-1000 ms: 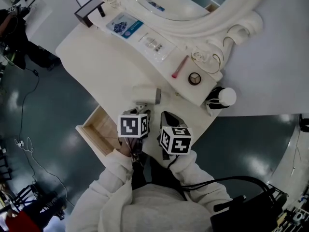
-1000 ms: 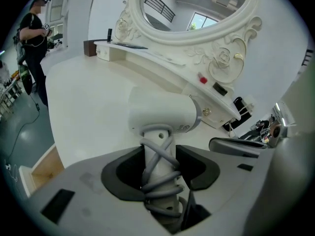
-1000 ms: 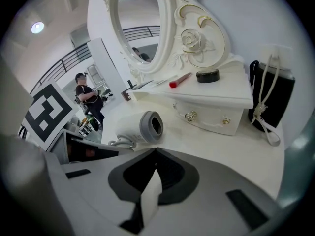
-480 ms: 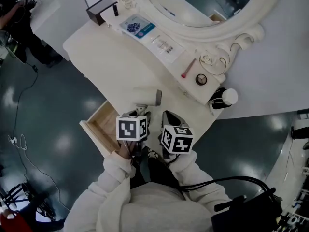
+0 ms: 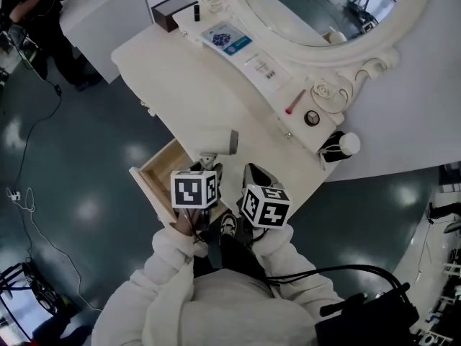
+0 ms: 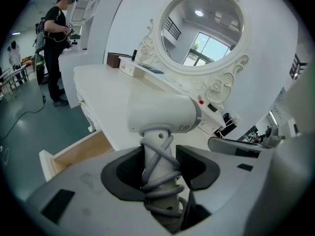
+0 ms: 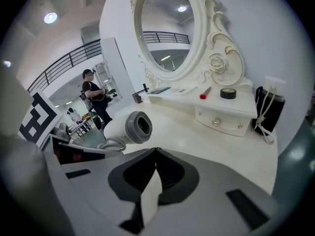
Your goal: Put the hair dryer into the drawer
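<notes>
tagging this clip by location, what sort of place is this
Likely a staged dressing corner inside a lab or hall: ornate white oval mirror on a white dressing table, glossy dark floor with loose black cables.

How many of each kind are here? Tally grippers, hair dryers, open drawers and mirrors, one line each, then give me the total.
grippers: 2, the left gripper shut on the dryer's handle, the right gripper shut on nothing
hair dryer: 1
open drawer: 1
mirror: 1
total: 5
</notes>
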The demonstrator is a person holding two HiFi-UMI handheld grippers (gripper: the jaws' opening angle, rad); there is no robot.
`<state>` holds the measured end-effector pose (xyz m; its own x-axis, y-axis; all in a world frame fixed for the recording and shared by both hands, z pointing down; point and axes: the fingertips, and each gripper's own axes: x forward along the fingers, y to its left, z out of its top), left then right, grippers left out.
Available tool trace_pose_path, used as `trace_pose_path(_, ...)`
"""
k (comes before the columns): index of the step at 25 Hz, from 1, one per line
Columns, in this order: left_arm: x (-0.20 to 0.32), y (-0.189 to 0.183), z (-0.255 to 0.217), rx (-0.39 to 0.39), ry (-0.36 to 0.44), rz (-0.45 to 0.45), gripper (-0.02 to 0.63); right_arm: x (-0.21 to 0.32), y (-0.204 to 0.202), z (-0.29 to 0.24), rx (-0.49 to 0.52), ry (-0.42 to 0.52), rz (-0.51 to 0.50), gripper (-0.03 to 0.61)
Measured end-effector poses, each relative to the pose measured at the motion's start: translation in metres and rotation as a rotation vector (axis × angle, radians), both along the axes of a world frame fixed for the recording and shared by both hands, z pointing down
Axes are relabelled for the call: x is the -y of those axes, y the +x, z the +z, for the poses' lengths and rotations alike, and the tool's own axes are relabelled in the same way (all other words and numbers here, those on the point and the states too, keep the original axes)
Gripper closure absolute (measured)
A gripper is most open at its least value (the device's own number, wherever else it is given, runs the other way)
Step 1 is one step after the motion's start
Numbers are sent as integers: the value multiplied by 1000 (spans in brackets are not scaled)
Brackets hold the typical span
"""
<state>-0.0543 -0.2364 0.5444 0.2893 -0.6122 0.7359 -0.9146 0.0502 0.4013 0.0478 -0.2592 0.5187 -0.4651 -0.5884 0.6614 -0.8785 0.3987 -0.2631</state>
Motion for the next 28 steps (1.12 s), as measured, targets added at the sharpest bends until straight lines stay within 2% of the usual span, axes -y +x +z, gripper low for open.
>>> trace_pose_path(9,-40,-43,-8,12,21,-101,417,-28,-39,-9,10,24,-78,517)
trace_pose_path(28,-122,-113,-3,34,-7,-355,417,-76,-122,-13,17,28,-332,517)
